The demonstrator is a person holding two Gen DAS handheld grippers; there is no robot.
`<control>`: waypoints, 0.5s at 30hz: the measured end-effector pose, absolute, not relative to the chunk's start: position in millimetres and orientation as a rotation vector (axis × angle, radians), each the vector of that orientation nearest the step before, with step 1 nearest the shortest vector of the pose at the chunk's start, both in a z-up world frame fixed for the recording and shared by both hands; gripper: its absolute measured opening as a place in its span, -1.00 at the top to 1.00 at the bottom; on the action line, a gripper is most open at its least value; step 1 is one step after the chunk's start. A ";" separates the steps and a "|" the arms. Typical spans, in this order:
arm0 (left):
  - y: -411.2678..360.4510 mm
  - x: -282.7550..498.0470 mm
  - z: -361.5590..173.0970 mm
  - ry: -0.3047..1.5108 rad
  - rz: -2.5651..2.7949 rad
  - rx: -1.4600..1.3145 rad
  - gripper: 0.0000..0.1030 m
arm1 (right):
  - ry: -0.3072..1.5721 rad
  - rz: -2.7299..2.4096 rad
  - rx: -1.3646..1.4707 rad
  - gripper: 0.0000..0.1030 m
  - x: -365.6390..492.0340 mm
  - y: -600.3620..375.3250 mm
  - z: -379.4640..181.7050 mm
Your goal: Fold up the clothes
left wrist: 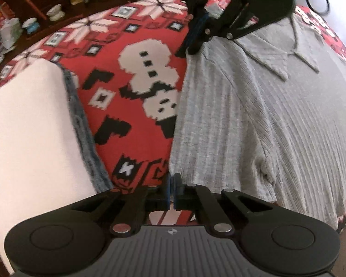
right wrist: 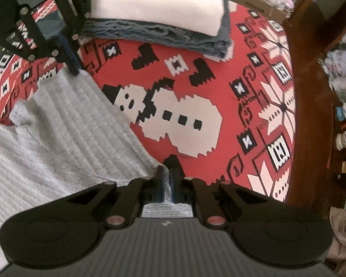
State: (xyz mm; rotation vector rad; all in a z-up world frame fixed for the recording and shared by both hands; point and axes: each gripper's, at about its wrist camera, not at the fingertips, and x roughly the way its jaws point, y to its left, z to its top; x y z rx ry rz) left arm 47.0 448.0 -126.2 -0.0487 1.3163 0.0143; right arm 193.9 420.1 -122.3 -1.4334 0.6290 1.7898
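both grippers, left [left wrist: 174, 189] and right [right wrist: 167, 180], pinch the grey shirt [left wrist: 265, 120] edge (held low).

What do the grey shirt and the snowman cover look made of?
Grey shirt: soft ribbed knit, matte, judging by its fine parallel ridges and limp folds. Snowman cover: likely printed fleece or woven fabric; the blocky pattern lies flat, without sheen.

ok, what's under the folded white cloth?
A folded blue-grey knit garment lies directly beneath the folded white cloth, its edges showing past it. Under both is the red snowman-pattern blanket. Anything between the layers is covered.
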 end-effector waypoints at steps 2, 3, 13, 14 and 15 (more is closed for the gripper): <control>452.1 44.6 -115.2 1.290 0.057 -0.046 0.95 | 0.624 1.765 -1.380 0.94 197.1 417.4 -117.9; 454.8 43.7 -110.5 1.281 0.076 -0.043 0.95 | 0.625 1.750 -1.349 0.94 200.0 417.5 -114.9; 467.3 51.6 -113.8 1.271 0.177 0.125 0.95 | 0.678 1.674 -1.198 0.94 214.7 434.4 -122.6; 466.4 52.7 -115.0 1.265 0.183 0.153 0.95 | 0.681 1.668 -1.188 0.93 215.0 435.4 -124.3; 465.9 54.1 -116.1 1.261 0.186 0.173 0.95 | 0.685 1.662 -1.179 0.93 215.3 436.3 -126.0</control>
